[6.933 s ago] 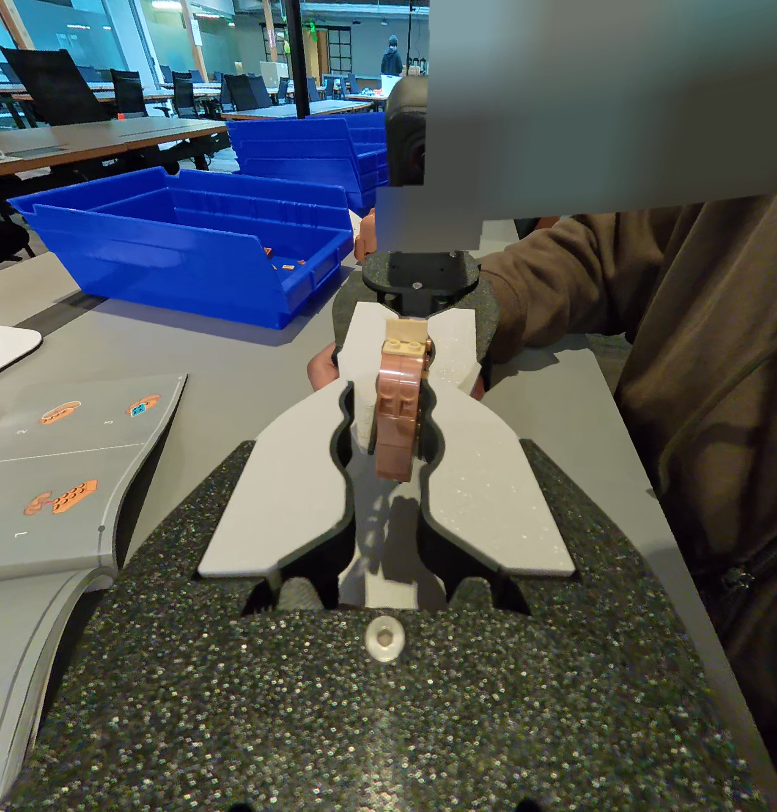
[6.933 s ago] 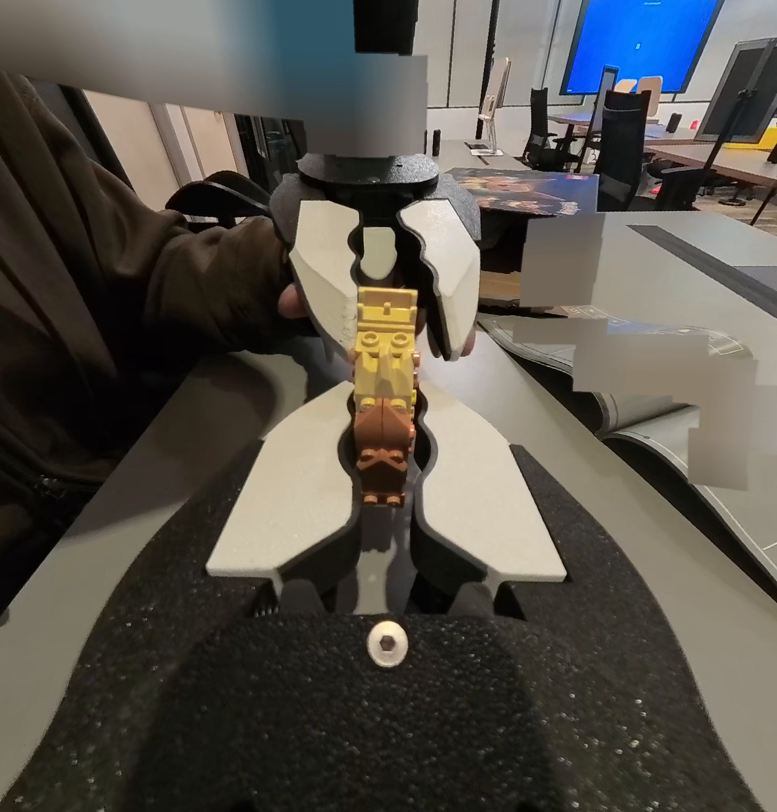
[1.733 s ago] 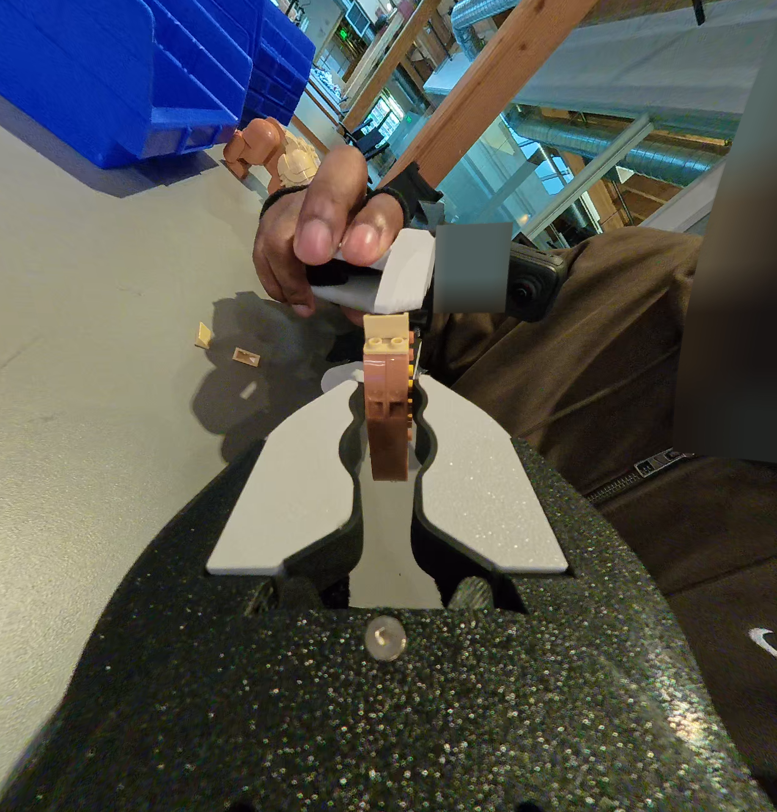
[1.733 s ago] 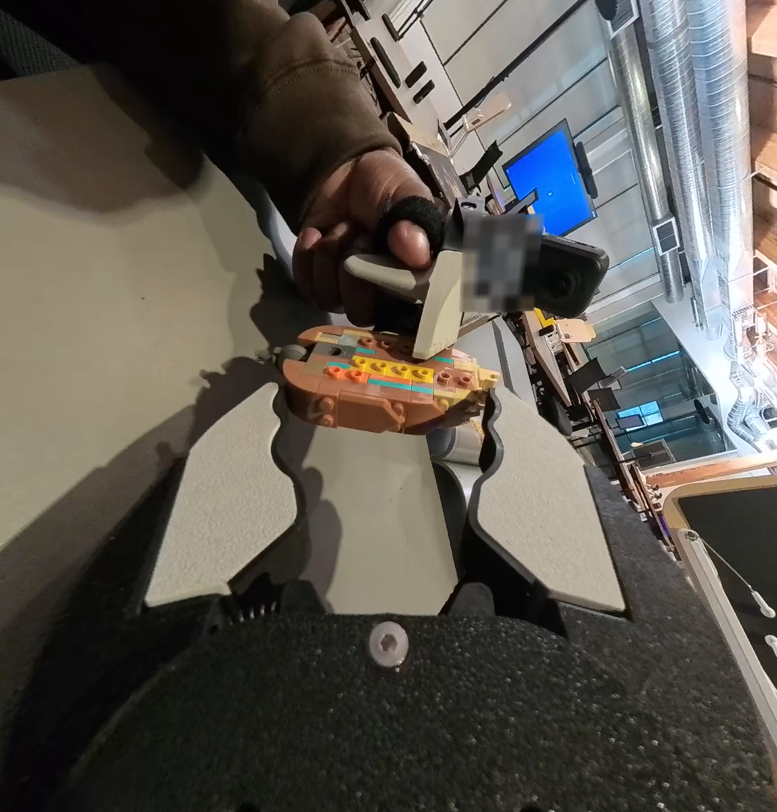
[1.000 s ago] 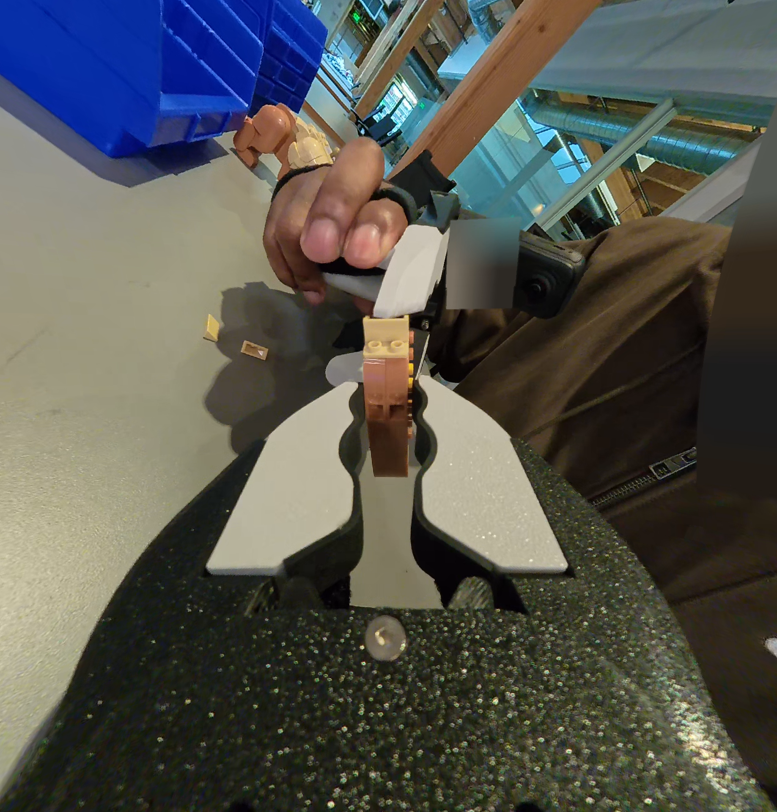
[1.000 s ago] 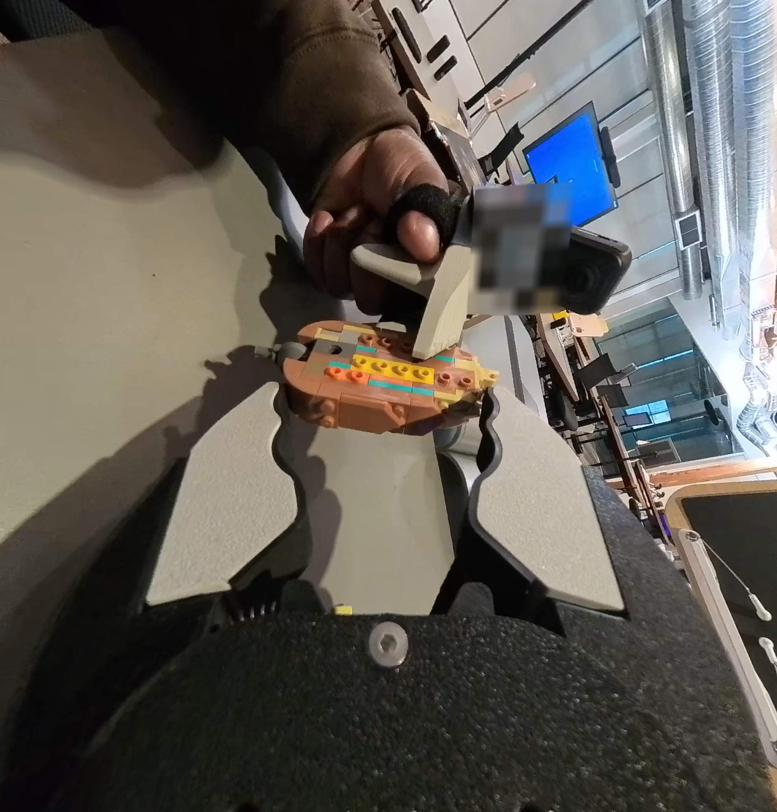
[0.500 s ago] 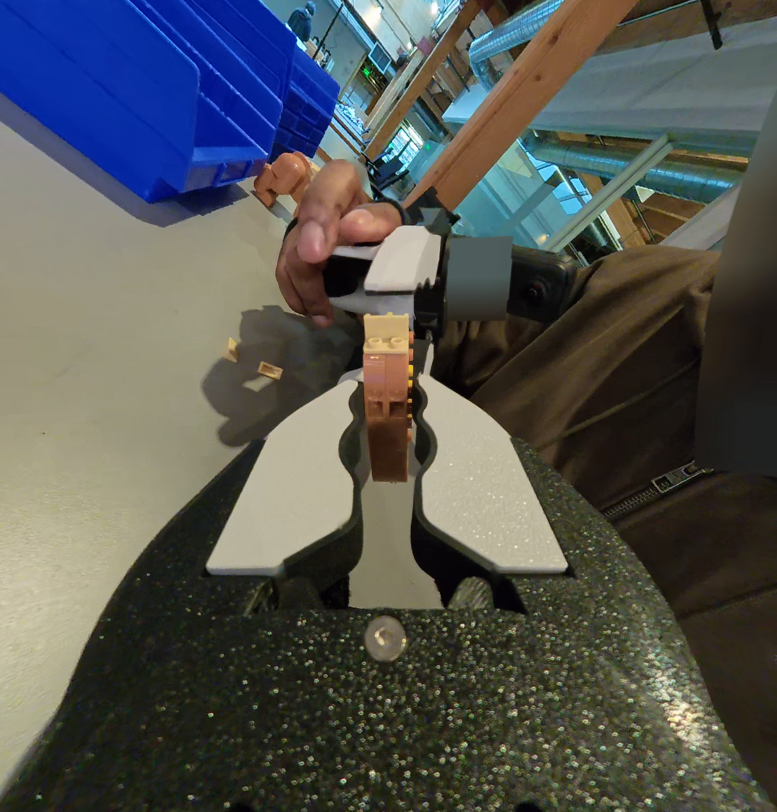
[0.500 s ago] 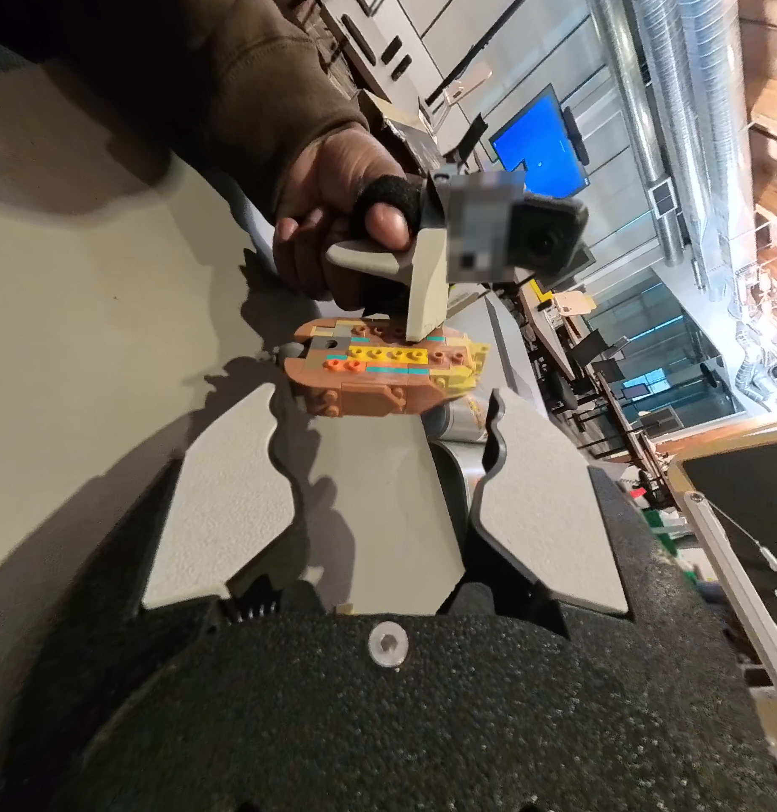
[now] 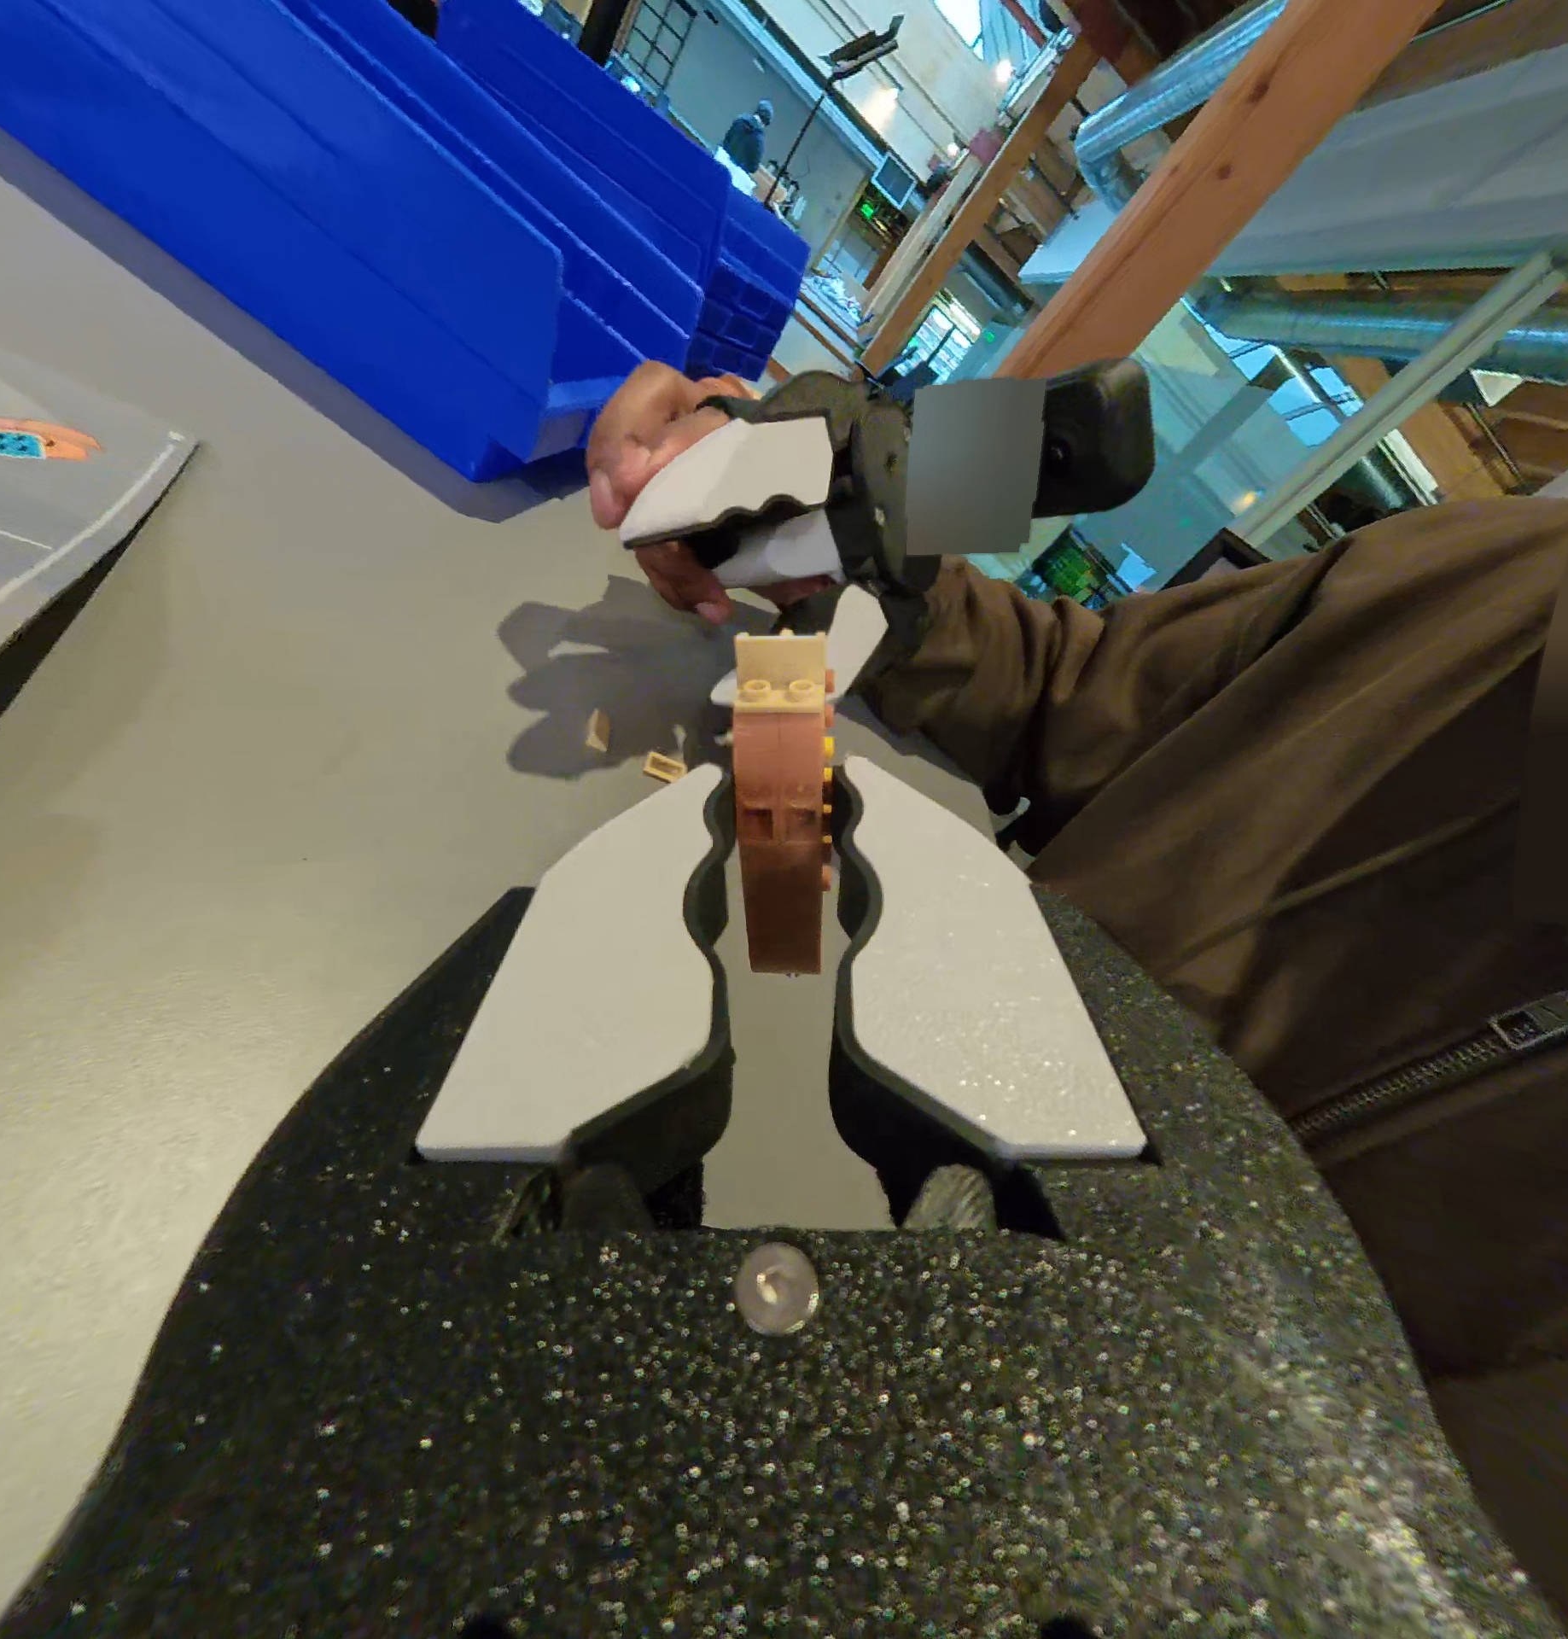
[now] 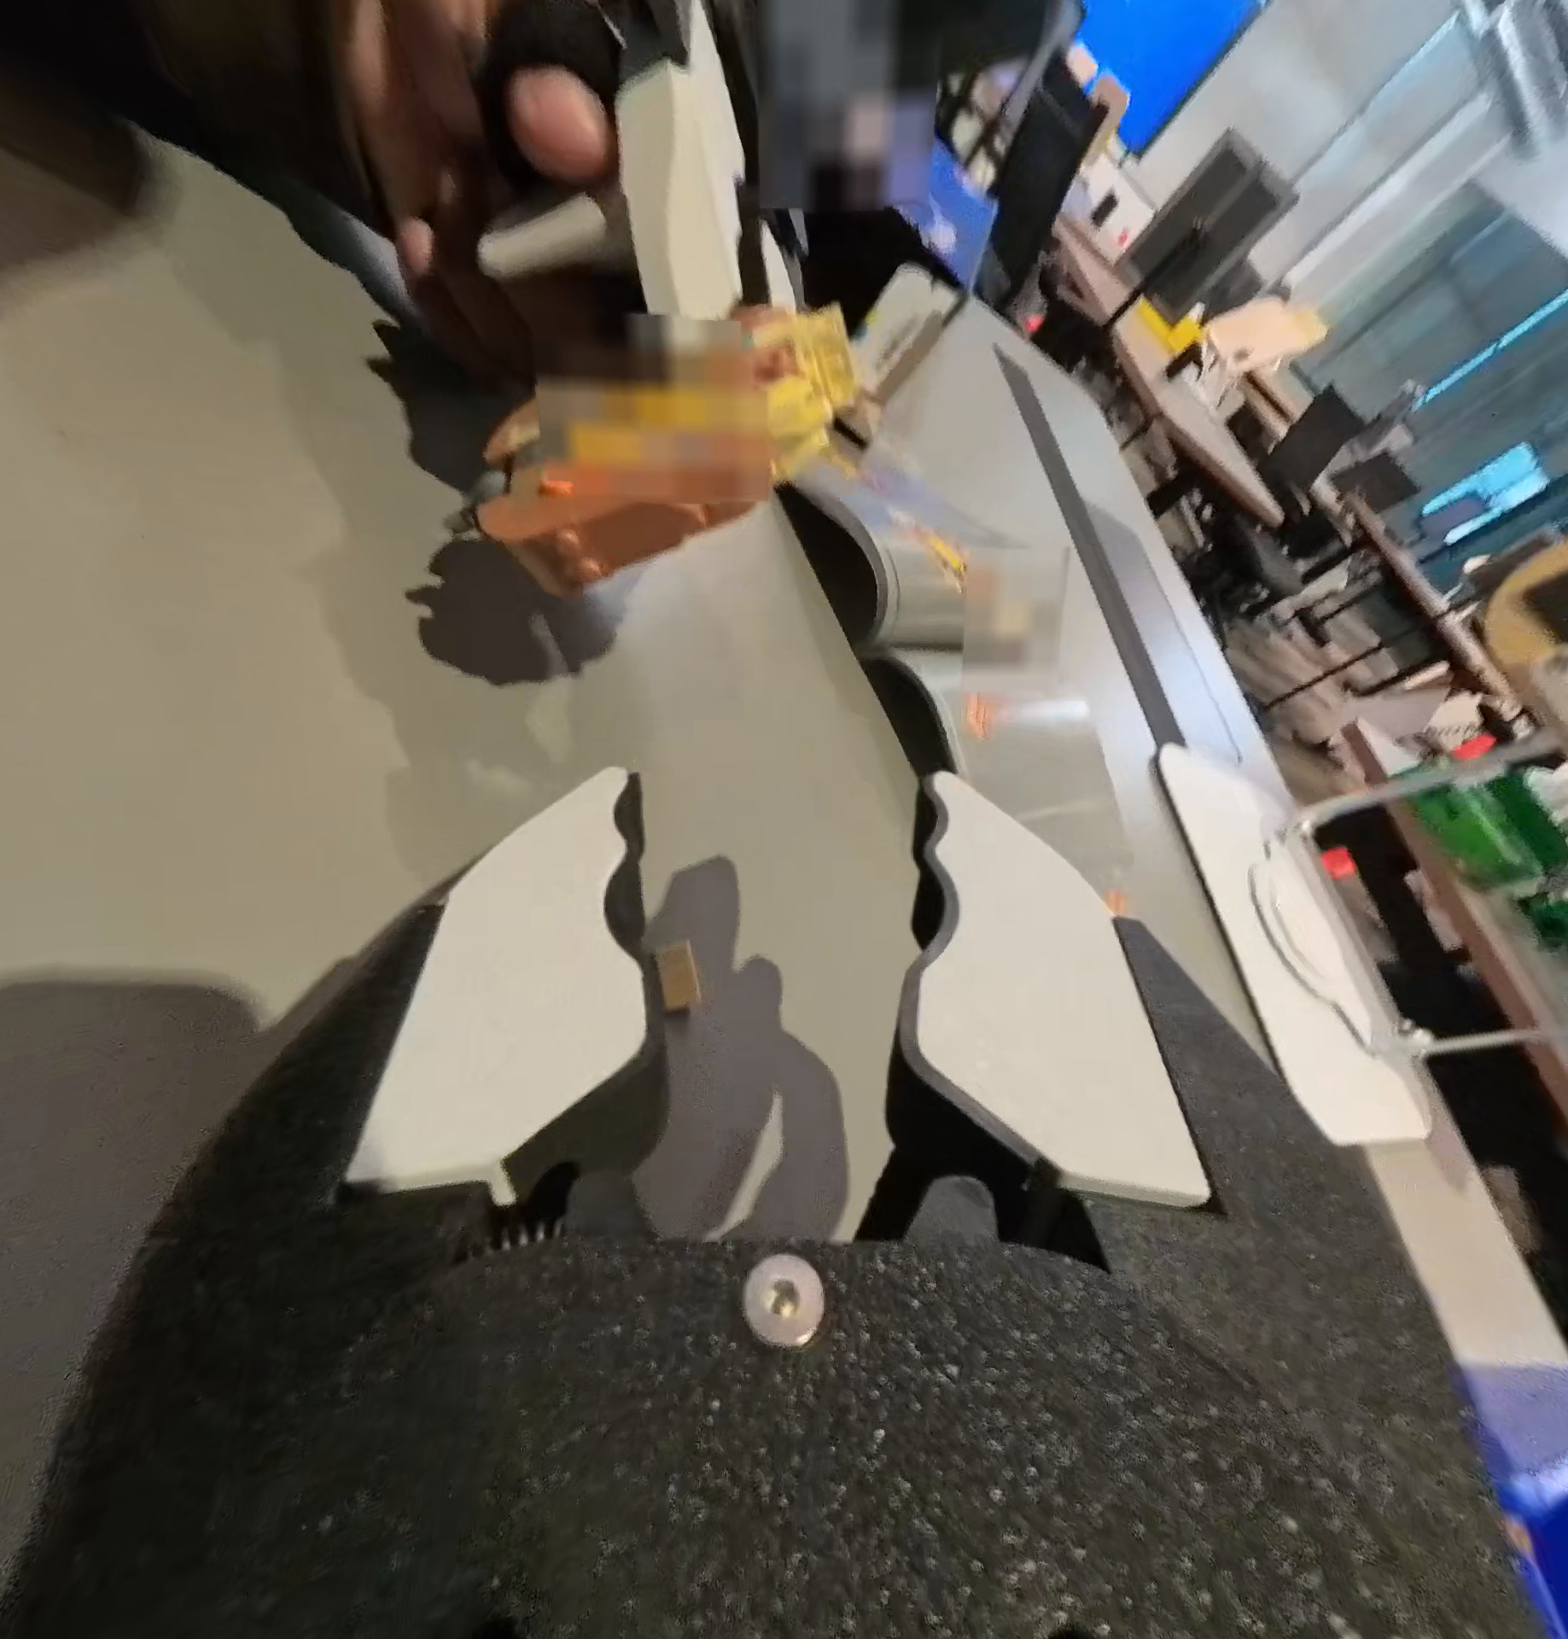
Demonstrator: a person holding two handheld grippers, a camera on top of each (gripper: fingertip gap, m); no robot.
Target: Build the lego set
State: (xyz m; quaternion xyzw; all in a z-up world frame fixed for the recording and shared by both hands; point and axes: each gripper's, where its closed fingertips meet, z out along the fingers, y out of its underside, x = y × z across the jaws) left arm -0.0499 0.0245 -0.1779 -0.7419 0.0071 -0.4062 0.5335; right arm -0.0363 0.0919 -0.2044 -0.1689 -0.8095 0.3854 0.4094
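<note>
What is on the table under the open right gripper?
Under the right gripper, one small tan piece lies on the grey table in its shadow. The gripper's black body hides anything nearer.

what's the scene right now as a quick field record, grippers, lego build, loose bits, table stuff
left gripper: shut on the lego build
lego build: brown with a tan brick on top, held above the table
right gripper: open, empty, over a small tan piece
loose pieces: two tan bits on the table
bins: blue bins at the table's far side
booklet: open, at the left edge
</note>
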